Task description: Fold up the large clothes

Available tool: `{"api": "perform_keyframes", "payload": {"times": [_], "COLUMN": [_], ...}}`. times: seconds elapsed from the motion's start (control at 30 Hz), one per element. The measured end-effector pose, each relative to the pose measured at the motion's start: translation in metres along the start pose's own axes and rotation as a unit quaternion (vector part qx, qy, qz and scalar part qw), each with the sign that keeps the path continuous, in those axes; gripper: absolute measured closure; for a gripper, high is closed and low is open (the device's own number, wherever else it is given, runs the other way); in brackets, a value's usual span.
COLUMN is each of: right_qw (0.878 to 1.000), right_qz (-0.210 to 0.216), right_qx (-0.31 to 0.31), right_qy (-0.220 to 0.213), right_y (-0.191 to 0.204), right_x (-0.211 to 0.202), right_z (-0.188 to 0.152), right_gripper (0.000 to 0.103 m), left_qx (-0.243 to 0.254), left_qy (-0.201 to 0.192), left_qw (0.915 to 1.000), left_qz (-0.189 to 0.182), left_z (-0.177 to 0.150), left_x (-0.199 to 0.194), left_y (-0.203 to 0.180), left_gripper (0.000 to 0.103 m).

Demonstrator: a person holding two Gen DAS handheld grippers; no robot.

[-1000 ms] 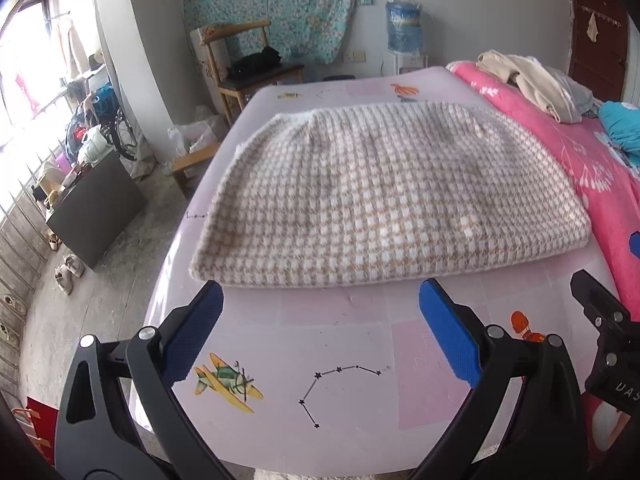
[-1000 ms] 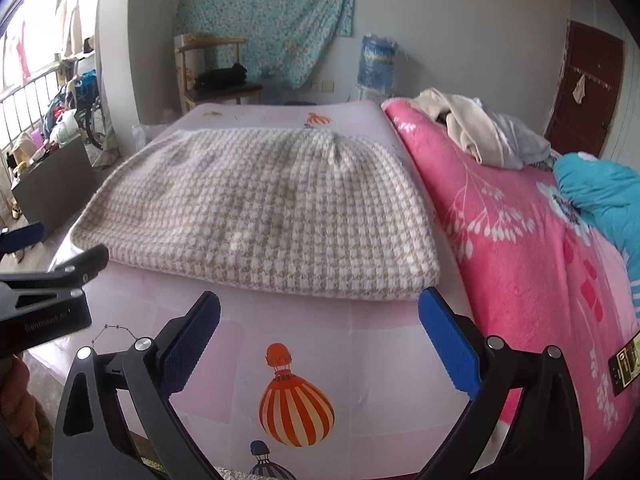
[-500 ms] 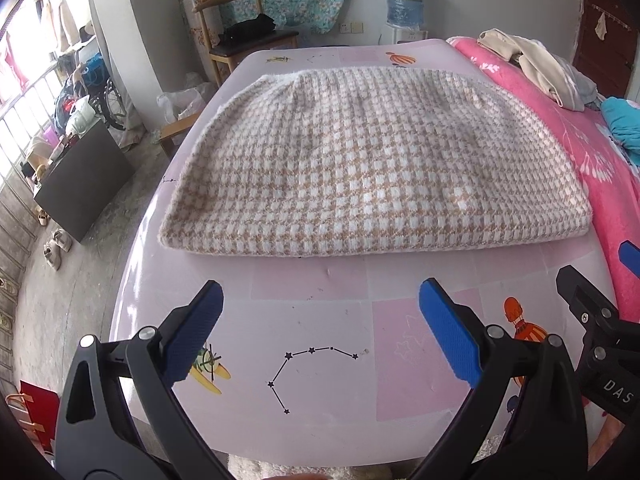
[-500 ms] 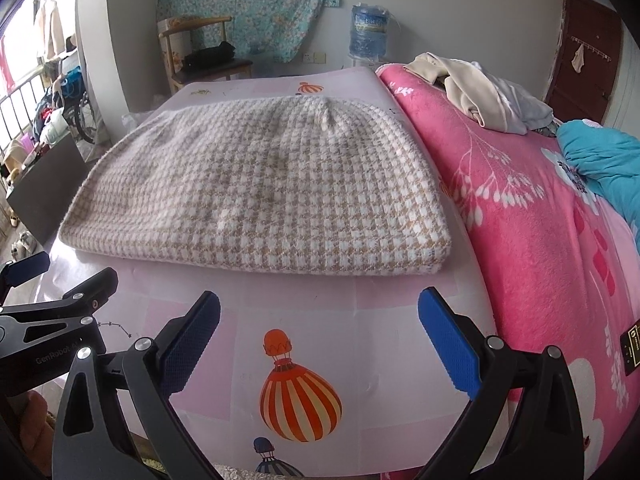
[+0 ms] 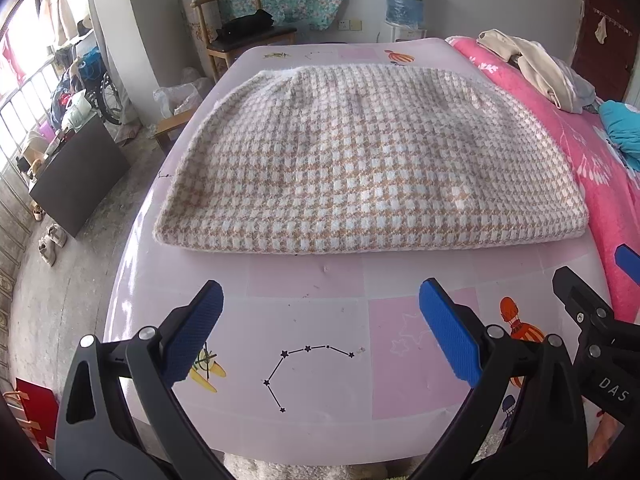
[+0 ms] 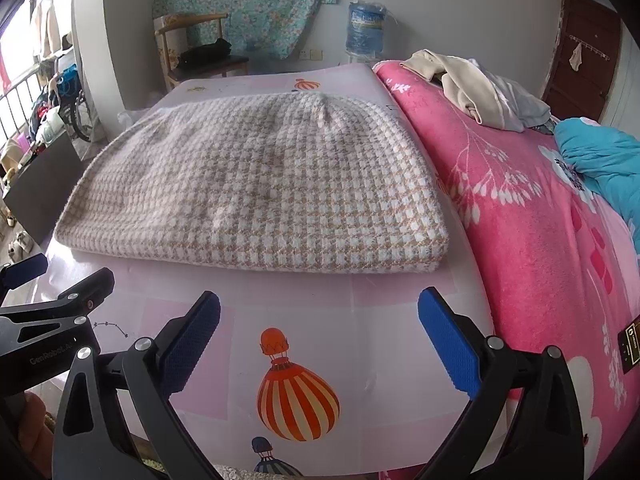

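A folded beige-and-white houndstooth garment [image 5: 368,160] [image 6: 256,184] lies flat on the pale pink bed sheet [image 5: 320,304] [image 6: 304,304], its thick folded edge facing me. My left gripper [image 5: 320,332] hovers open over the bare sheet in front of that edge, nothing between its blue pads. My right gripper [image 6: 318,332] is open too, just right of the left one, short of the garment's near right corner. Each gripper shows at the edge of the other's view.
A pink floral blanket [image 6: 540,216] covers the bed's right side, with a heap of cream clothes [image 6: 472,88] and a teal item [image 6: 604,160] on it. Left of the bed lie concrete floor, a dark cabinet [image 5: 76,172], a wooden chair [image 5: 240,28] and shoes [image 5: 50,240].
Both grippers have drawn nearer to the bed and risen slightly, so the garment fills more of each view. Their jaws stay open. The garment has not moved.
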State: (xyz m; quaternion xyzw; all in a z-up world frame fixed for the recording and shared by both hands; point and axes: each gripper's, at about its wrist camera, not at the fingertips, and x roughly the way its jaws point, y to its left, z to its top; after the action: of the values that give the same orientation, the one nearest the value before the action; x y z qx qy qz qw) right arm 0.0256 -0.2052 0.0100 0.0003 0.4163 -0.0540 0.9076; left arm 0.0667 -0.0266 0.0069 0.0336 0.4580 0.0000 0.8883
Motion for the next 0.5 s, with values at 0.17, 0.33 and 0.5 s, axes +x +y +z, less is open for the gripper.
{"api": "perform_keyframes", "payload": {"times": [0.17, 0.33, 0.5], "right_qw": [1.0, 1.0, 1.0], "right_qz": [0.0, -0.001, -0.001], "right_qx": [-0.001, -0.001, -0.002], "right_qy": [0.0, -0.001, -0.001], "right_y": [0.0005, 0.0005, -0.0001], "right_x": [-0.0006, -0.0017, -0.0012], "right_z": [0.0002, 0.0011, 0.0015], "right_gripper": [0.006, 0.006, 0.006], "left_qx": [0.001, -0.001, -0.002], "left_qy": [0.003, 0.005, 0.006], "left_qw": [1.0, 0.9999, 0.9999], "left_qz": [-0.007, -0.012, -0.014], "left_z": [-0.0009, -0.001, -0.0014], "left_x": [0.0002, 0.0002, 0.0006], "left_y": [-0.0001, 0.0002, 0.0001], "left_gripper": [0.008, 0.008, 0.008]}}
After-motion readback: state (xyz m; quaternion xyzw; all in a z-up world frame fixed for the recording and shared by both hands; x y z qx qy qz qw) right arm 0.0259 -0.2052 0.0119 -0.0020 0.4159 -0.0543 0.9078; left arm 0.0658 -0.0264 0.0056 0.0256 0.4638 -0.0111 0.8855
